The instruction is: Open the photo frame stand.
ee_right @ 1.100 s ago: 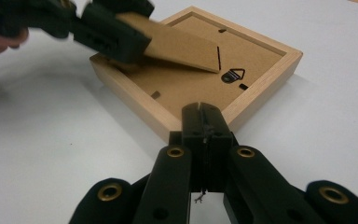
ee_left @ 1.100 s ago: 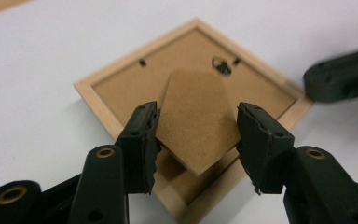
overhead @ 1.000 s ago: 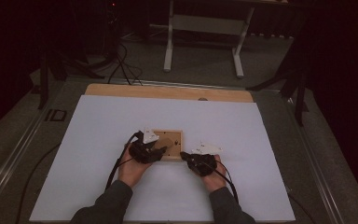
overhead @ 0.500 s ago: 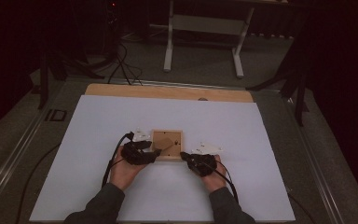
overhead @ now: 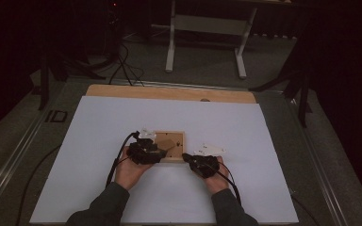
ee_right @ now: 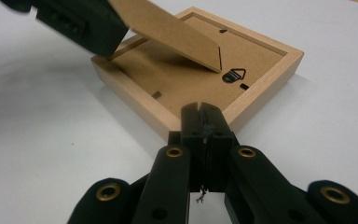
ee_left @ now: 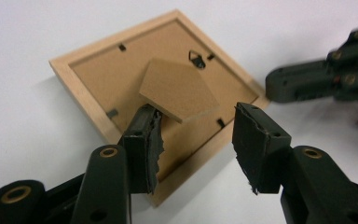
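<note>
Lying face down near the middle of the white table cover (overhead: 94, 141), a small wooden picture frame (overhead: 169, 145) shows its brown backing board, with the person's two hands working at its near edge in the high view. At the left, the left hand (overhead: 131, 170) brings the left gripper (ee_left: 196, 140) in over the frame's left side. In the left gripper view its jaws stand apart, having just been closing a little, and the frame's hinged easel stand (ee_left: 179, 89) sits between them: the left pad (ee_left: 145, 140) lies under the raised edge of the stand and seems to touch it, while the right pad (ee_left: 254, 140) stays clear of it, so nothing is clamped. The stand is tilted up from the backing board, hinged close to the metal hanger (ee_left: 196, 59). The right gripper view shows the same stand (ee_right: 168, 32) lifted at a slant above the board, with the left gripper's black jaw at its upper end. To the right, the right gripper (ee_right: 204, 122), held in the right hand (overhead: 214, 176), has its jaws pressed fully together with nothing between them, and their tips rest against the frame's near corner (ee_right: 193, 116). The hanger (ee_right: 233, 74) lies just beyond that corner.
</note>
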